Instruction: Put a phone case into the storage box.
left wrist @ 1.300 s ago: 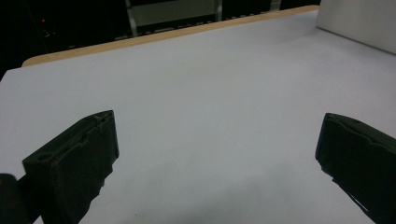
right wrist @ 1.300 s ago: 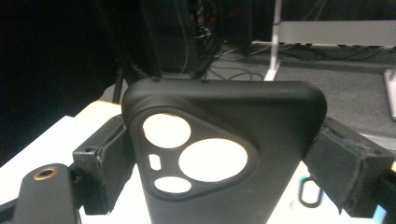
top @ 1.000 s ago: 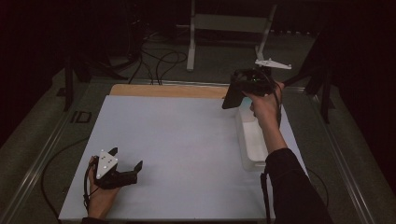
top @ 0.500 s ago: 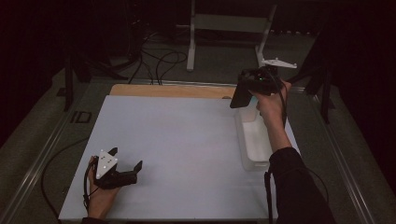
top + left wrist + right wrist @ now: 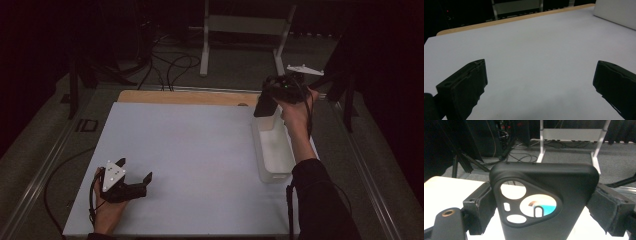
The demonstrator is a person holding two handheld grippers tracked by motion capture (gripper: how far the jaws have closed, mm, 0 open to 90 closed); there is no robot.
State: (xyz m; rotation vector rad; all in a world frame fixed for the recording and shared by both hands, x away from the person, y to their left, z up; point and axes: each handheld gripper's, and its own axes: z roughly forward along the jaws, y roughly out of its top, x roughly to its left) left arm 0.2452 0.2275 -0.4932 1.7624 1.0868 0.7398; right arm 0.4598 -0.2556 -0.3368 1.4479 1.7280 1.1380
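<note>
Two grippers catalogued. High view: right gripper (image 5: 266,101) raised over the far end of a translucent white plastic bin (image 5: 274,150), black phone case (image 5: 264,105) hanging from it, probably just lifted out. Left gripper view: left gripper (image 5: 540,82) spread wide, empty, idle above the white tabletop (image 5: 531,47). Right gripper view: jaws clamp the case's sides for a steady carry.

Counter (image 5: 190,150) under my view: white sheet over most of top, bare wooden strip (image 5: 185,96) along far edge. Translucent white tray (image 5: 274,150) lies lengthwise near right edge. Beyond far edge, grey floor (image 5: 240,70) with loose black cables (image 5: 167,62) and white metal stand (image 5: 245,30), two legs down to floor. Metal rail (image 5: 40,175) runs along left side. Background dark, can't make out more.
</note>
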